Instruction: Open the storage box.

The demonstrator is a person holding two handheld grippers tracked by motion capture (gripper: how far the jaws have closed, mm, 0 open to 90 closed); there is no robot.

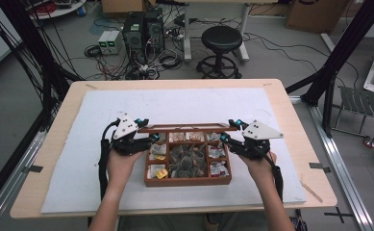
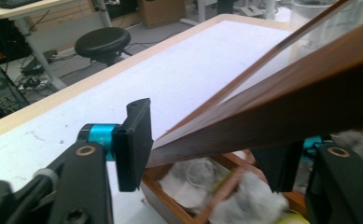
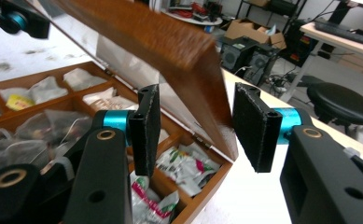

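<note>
The wooden tea box [image 1: 188, 180] is sat mid-table on the white mat [image 1: 79, 183], lid [image 1: 187, 128] tilted up. Both the left gripper [image 2: 207, 149] and right gripper [image 3: 195, 126] are spread around the lid's edges, not clamped.

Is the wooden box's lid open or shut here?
Open. The lid is raised at the box's far edge, baring the packet-filled compartments; it passes between both tongs' jaws.
</note>
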